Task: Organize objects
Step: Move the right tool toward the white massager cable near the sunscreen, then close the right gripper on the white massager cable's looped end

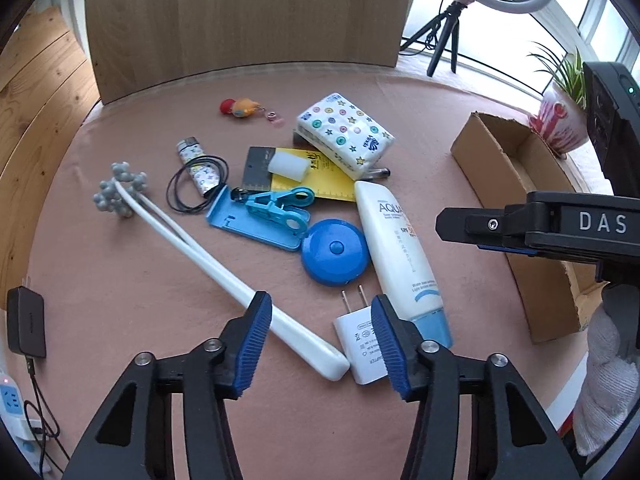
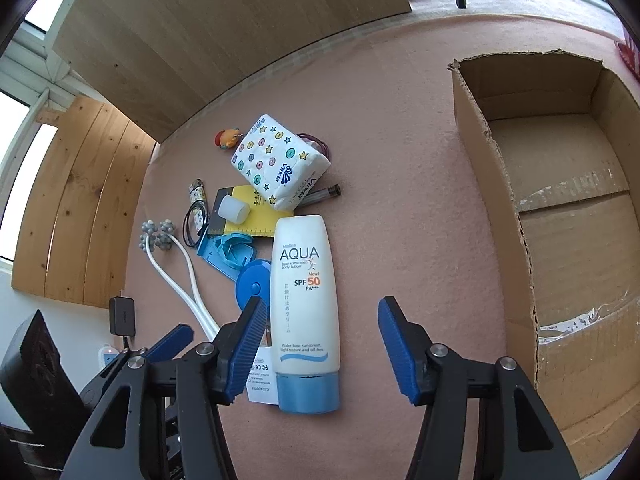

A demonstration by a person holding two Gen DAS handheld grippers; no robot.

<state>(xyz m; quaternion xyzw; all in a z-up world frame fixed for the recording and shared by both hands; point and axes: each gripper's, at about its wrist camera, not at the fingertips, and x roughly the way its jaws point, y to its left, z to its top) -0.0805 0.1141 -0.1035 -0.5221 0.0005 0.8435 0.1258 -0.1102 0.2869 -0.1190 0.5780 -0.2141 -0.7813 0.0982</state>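
My left gripper [image 1: 322, 342] is open just above the mat, with the end of a white roller massager [image 1: 192, 246] and a white plug charger [image 1: 360, 342] between its fingers. The right gripper [image 2: 322, 322] is open over the lower half of a white AQUA sunscreen tube [image 2: 304, 280], not touching it. In the left wrist view the right gripper [image 1: 444, 222] hovers beside the open cardboard box [image 1: 496, 164]. A patterned tissue pack [image 1: 346, 136], blue tape measure [image 1: 335, 251], blue clip and stand [image 1: 260, 216], lighter [image 1: 196, 164] and yellow card [image 1: 324, 184] lie clustered mid-mat.
The empty box [image 2: 560, 220] lies right of the tube. A toy keychain [image 1: 240, 107] lies near the upright wooden board [image 1: 240, 20]. A black adapter [image 1: 26, 326] and power strip [image 1: 12, 404] sit at the left edge. A tripod [image 1: 444, 36] and potted plant [image 1: 560, 120] stand behind.
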